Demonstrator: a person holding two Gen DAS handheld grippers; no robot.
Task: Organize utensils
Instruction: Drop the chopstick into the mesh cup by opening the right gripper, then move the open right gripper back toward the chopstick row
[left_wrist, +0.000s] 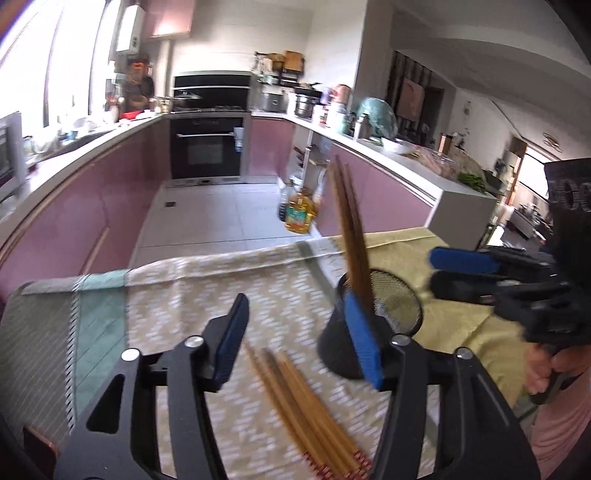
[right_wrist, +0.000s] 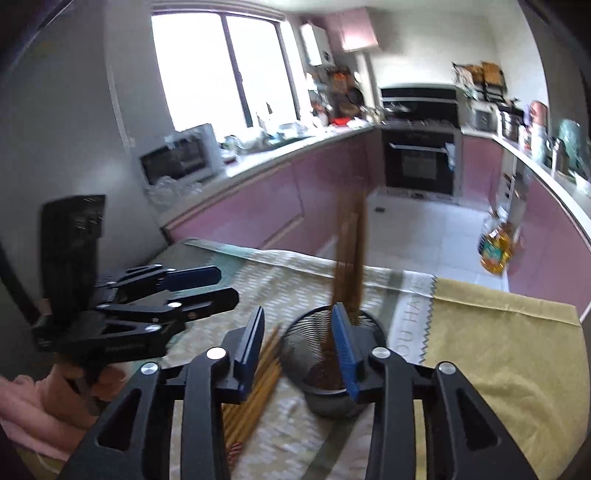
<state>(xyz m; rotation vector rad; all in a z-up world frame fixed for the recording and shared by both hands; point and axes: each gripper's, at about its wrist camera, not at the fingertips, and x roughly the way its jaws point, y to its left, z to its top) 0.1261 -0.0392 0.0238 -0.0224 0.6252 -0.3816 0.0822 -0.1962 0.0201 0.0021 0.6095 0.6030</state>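
Observation:
A black mesh holder (left_wrist: 373, 325) stands on the table, with several dark chopsticks (left_wrist: 351, 236) upright in it, leaning left. It also shows in the right wrist view (right_wrist: 332, 365), its chopsticks (right_wrist: 351, 258) blurred. A bundle of lighter chopsticks (left_wrist: 314, 410) lies flat on the cloth, left of the holder; it also shows in the right wrist view (right_wrist: 258, 384). My left gripper (left_wrist: 299, 339) is open and empty above the bundle. My right gripper (right_wrist: 299, 350) is open and empty over the holder's near rim. Each gripper shows in the other's view (left_wrist: 439, 273) (right_wrist: 221, 284).
A patterned grey-green cloth (left_wrist: 184, 295) and a yellow cloth (right_wrist: 498, 350) cover the table. Beyond its far edge is a tiled floor with an oil bottle (left_wrist: 299, 214), pink cabinets and an oven (left_wrist: 207, 147). A toaster oven (right_wrist: 181, 158) sits on the left counter.

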